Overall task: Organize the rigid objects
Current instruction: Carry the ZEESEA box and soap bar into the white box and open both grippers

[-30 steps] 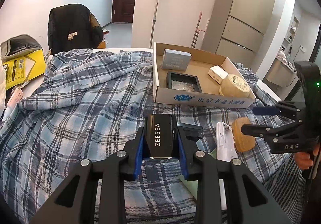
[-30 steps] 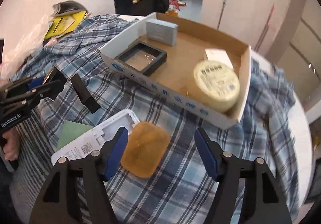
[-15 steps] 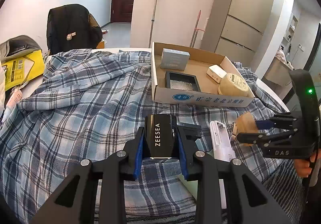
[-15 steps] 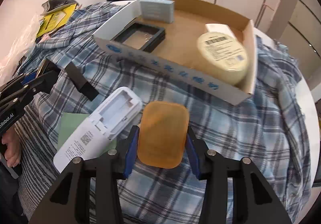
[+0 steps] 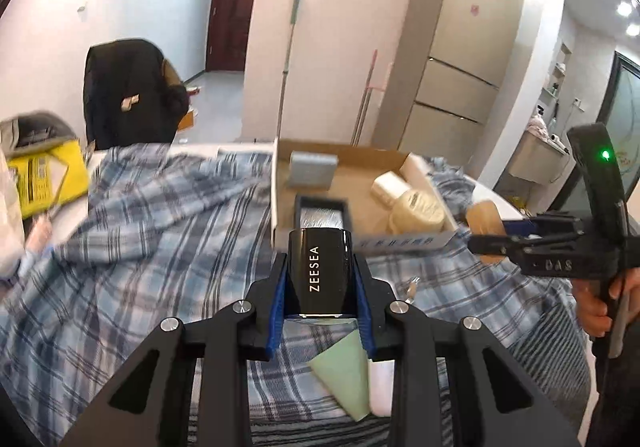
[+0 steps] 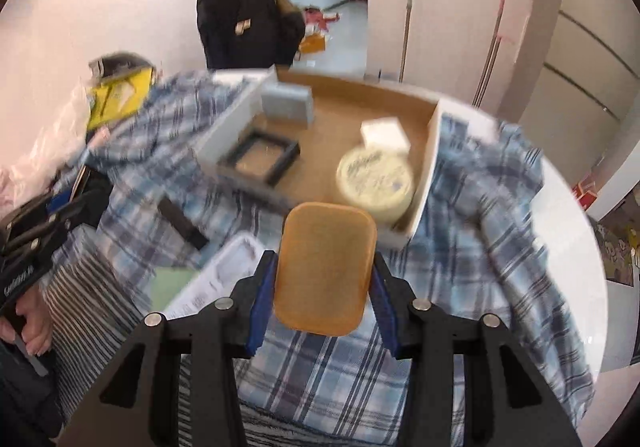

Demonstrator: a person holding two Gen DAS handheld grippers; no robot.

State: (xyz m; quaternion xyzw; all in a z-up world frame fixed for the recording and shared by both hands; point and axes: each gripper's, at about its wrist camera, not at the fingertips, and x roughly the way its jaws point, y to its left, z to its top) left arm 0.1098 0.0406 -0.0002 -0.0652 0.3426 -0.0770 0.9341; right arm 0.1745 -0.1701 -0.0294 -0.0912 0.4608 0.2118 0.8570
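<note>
Plaid cloth (image 5: 160, 247) covers the table. Left gripper (image 5: 320, 279) clamps the black case (image 5: 320, 271); right gripper (image 6: 322, 287) clamps the amber bar (image 6: 326, 267). Both are lifted before the box (image 6: 428, 151); next, each needs a free spot inside.

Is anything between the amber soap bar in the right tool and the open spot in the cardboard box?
Only the shallow cardboard box's low front wall lies between. The amber rounded soap bar, clamped in the right tool, is lifted above it; bare floor remains beside the round cream tin.
</note>
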